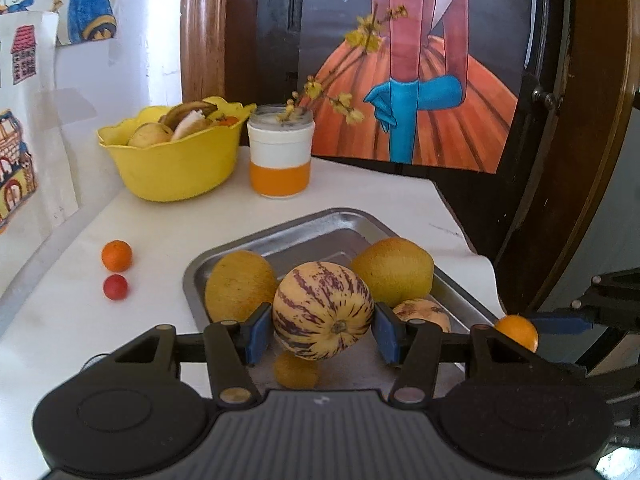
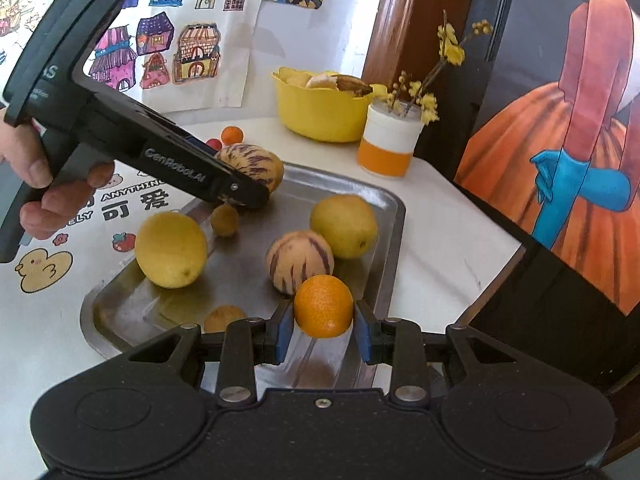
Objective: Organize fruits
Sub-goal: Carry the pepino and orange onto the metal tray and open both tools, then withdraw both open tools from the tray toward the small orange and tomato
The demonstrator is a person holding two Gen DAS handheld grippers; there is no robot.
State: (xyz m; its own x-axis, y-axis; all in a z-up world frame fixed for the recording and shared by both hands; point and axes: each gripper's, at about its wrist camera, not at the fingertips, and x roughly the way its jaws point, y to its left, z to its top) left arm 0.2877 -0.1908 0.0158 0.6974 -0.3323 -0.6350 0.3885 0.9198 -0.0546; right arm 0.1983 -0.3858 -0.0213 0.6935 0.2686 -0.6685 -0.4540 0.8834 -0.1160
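Right hand-held gripper (image 2: 324,330): blue pads clamped on an orange (image 2: 323,306), held above the near end of the metal tray (image 2: 394,216). Just ahead: striped melon (image 2: 299,261). Ahead-left: left hand-held gripper (image 2: 244,196) gripping a second striped melon (image 2: 256,164).

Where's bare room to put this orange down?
The metal tray is free at its near right corner, under the right gripper, and along its far edge. Its middle is crowded. The tabletop is bare between tray and yellow bowl.
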